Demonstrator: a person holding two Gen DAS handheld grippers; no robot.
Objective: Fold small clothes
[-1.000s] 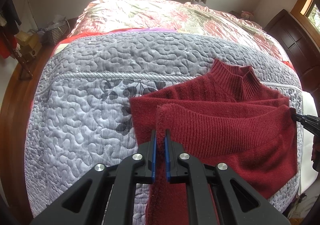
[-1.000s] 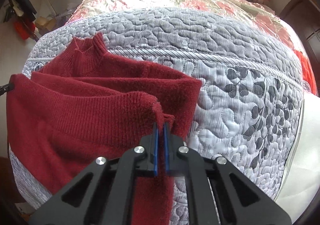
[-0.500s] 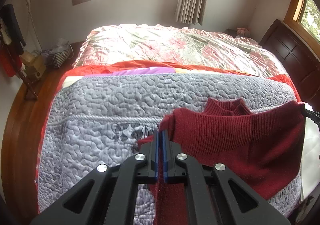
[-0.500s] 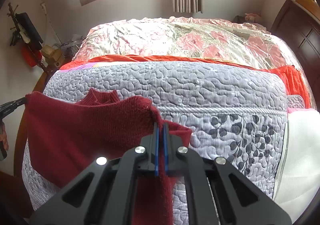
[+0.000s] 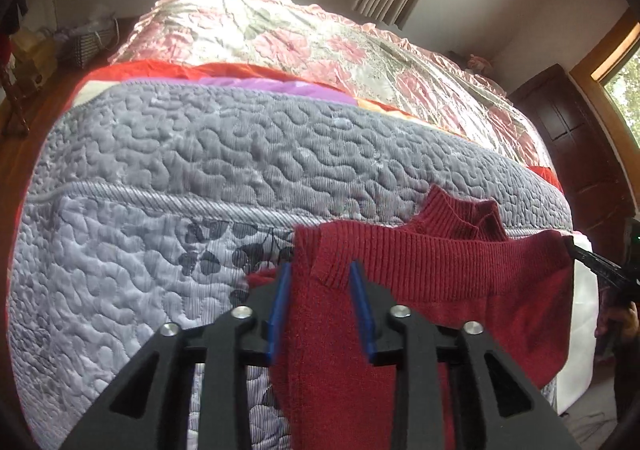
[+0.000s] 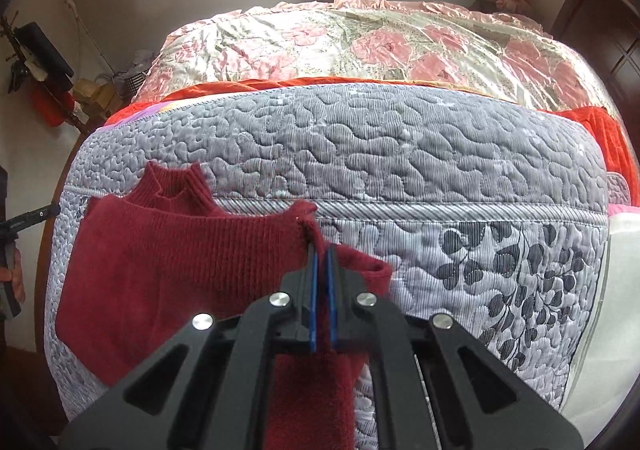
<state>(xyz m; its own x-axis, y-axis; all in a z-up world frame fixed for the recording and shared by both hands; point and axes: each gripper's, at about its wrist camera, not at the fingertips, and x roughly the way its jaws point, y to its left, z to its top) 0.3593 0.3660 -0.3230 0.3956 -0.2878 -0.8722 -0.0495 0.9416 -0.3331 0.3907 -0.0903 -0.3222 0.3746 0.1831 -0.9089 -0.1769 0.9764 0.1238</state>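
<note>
A dark red knitted sweater [image 5: 440, 282] with a ribbed high collar [image 5: 464, 216] lies folded over on the grey quilted bedspread [image 5: 200, 154]. My left gripper [image 5: 320, 274] stands open, its blue pads either side of the sweater's left corner, which rests loose between them. In the right wrist view the same sweater [image 6: 180, 250] spreads to the left, and my right gripper [image 6: 321, 256] is shut on its right corner, holding the folded edge level. The collar [image 6: 172, 186] peeks out above that edge.
A pink floral cover [image 6: 380, 42] and red blanket [image 6: 604, 134] lie further up the bed. Dark wooden furniture [image 5: 580, 154] stands at the right, clutter and a basket [image 5: 80, 46] at the left wall. White bedding [image 6: 608, 290] borders the quilt on the right.
Both grippers came down toward the bed, laying the lifted sweater edge over its body near the collar. My left gripper opened and let go of its corner; the right stays shut.
</note>
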